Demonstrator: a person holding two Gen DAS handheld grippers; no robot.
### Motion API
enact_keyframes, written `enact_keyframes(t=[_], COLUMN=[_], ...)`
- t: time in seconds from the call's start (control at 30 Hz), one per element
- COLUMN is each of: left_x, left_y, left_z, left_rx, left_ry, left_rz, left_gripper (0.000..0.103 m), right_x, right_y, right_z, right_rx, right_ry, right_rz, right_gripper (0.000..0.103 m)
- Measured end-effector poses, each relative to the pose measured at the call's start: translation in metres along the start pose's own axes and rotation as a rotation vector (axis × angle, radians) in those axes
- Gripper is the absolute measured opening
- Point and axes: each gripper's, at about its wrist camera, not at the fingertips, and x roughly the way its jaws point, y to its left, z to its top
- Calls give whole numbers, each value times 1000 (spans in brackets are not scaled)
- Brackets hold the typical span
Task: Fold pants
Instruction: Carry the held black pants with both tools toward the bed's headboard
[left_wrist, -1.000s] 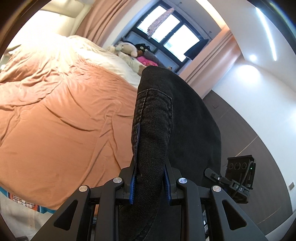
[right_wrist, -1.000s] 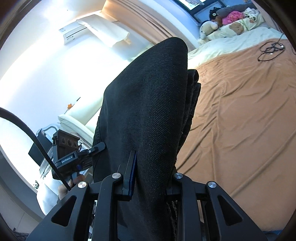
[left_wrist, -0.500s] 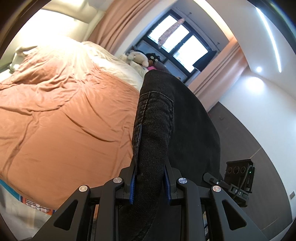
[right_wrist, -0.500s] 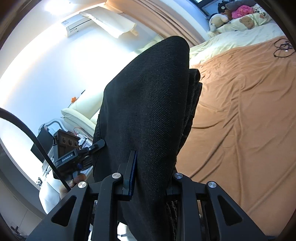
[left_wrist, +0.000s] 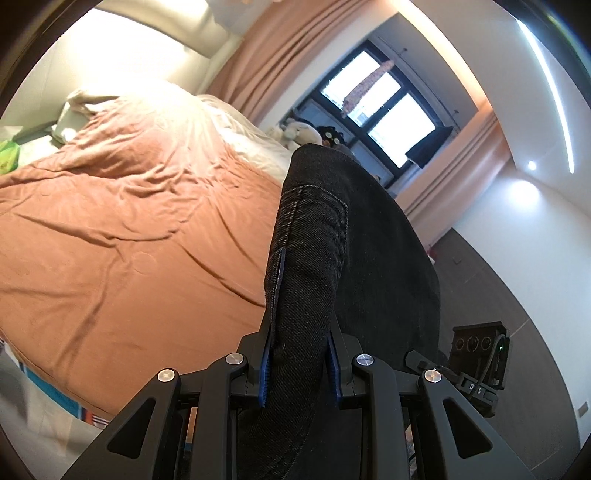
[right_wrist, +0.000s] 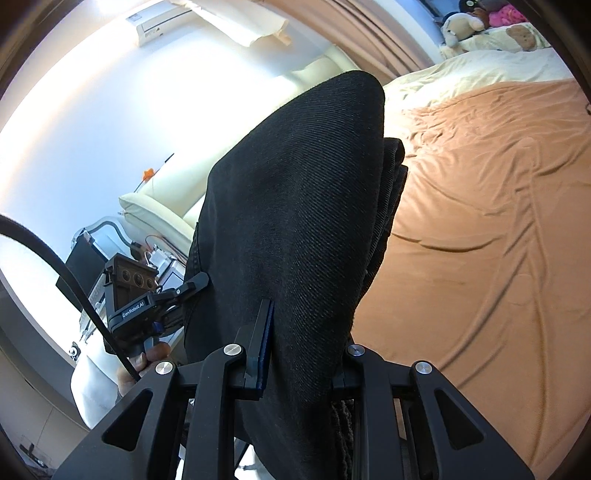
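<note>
Above the orange bedspread (left_wrist: 110, 258), thick bunched black pants (left_wrist: 314, 258) are pinched by left gripper (left_wrist: 299, 354) and right gripper (right_wrist: 301, 350).

The right claw (right_wrist: 299, 343) is clamped on a thick fold of black twill pants (right_wrist: 295, 206), which bulges up between its fingers. Behind lies a bed with a rumpled orange-brown cover (right_wrist: 480, 240) (plush toys (right_wrist: 461, 26) sit at its far end). At left, the left claw (right_wrist: 195, 282) also grips the fabric.

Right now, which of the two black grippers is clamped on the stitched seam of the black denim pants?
The left gripper: its black denim pants show pale stitching, while the right gripper holds plain cloth.
</note>
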Motion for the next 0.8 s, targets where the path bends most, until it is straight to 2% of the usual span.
enact_keyframes(t=[0.5,0.8], left_x=[-42,-55], left_y=[116,181], left_z=[29,47], left_rx=[-100,-148], left_ry=[-79,-92], left_rz=[83,164], left_gripper=[26,26], right_x=[107,180], right_y=[17,27], right_z=[13,22], right_rx=[-49,-75], right_ry=[142,217], right_rz=[26,57], right_gripper=[19,19])
